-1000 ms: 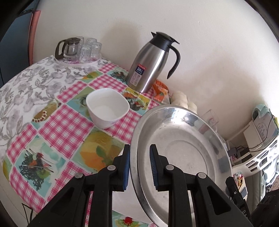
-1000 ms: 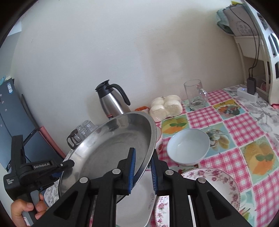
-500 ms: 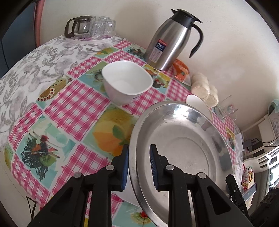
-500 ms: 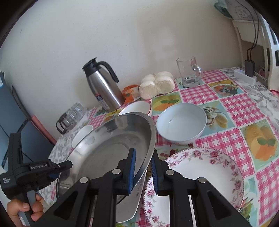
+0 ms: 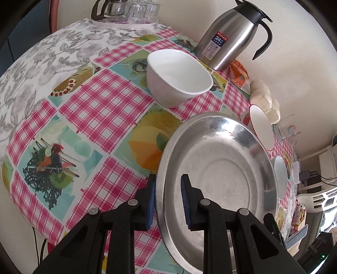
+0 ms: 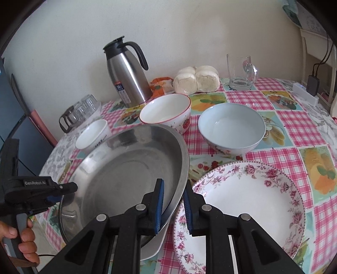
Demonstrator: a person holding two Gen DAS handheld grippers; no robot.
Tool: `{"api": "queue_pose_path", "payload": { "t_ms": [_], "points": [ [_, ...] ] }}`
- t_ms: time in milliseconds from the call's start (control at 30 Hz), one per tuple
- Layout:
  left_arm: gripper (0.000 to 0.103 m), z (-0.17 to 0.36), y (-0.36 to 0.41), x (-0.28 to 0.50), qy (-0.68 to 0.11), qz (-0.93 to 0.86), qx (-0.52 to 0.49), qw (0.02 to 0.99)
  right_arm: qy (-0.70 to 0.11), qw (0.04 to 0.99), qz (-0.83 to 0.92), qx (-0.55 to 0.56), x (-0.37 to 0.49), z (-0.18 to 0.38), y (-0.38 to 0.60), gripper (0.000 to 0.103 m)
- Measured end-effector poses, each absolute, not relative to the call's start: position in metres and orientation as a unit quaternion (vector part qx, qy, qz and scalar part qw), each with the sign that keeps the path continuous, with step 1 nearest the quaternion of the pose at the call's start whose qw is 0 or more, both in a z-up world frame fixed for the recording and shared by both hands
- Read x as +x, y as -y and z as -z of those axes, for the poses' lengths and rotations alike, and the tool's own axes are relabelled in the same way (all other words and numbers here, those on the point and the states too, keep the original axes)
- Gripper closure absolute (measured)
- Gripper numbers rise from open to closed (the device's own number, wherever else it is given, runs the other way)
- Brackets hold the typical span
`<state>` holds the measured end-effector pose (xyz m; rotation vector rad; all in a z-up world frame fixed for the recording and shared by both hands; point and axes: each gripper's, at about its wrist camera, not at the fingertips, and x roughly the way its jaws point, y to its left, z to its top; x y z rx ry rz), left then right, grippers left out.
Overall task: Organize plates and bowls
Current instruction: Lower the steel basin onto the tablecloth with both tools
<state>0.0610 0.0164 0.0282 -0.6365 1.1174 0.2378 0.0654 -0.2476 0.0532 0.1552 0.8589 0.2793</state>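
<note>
Both grippers grip a large steel plate (image 5: 223, 166) by opposite rims, low over the table. My left gripper (image 5: 167, 202) is shut on its left rim. My right gripper (image 6: 172, 204) is shut on its right rim, and the plate (image 6: 126, 175) lies over a white plate (image 6: 155, 242) beneath it. A floral plate (image 6: 248, 202) lies just to the right. A white square bowl (image 5: 179, 78) stands beyond the steel plate, also seen in the right wrist view (image 6: 92, 132). A red-rimmed bowl (image 6: 166, 111) and a pale blue bowl (image 6: 231, 126) stand behind.
A steel thermos jug (image 6: 126, 71) stands at the wall, with buns (image 6: 195, 79) and a glass mug (image 6: 240, 71) to its right. A tray with a glass pot and cups (image 5: 126, 10) is at the far left. The table edge (image 5: 25, 212) is close on the left.
The steel plate has come down from a raised tilt to low over the table, with both grippers still on its rims. The views now look down on the bowls.
</note>
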Motion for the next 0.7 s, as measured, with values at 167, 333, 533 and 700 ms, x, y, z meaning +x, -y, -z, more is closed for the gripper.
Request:
{"api": "queue_pose_path", "payload": {
  "t_ms": [167, 333, 533, 700],
  "points": [
    [0.081, -0.021, -0.016, 0.06, -0.541, -0.115, -0.301, 0.777, -0.429, 0.891, -0.132, 0.072, 0.068, -0.047, 0.247, 0.082],
    [0.081, -0.015, -0.019, 0.057, -0.55, -0.12, -0.316, 0.764, -0.44, 0.886, -0.132, 0.066, 0.067, -0.044, 0.246, 0.082],
    [0.081, -0.016, -0.019, 0.055, -0.548, -0.12, -0.324, 0.762, -0.457, 0.878, -0.129, 0.063, 0.069, -0.038, 0.245, 0.082],
    [0.081, -0.013, -0.024, 0.051, -0.549, -0.117, -0.348, 0.751, -0.462, 0.875, -0.13, 0.06, 0.068, -0.037, 0.245, 0.082]
  ]
}}
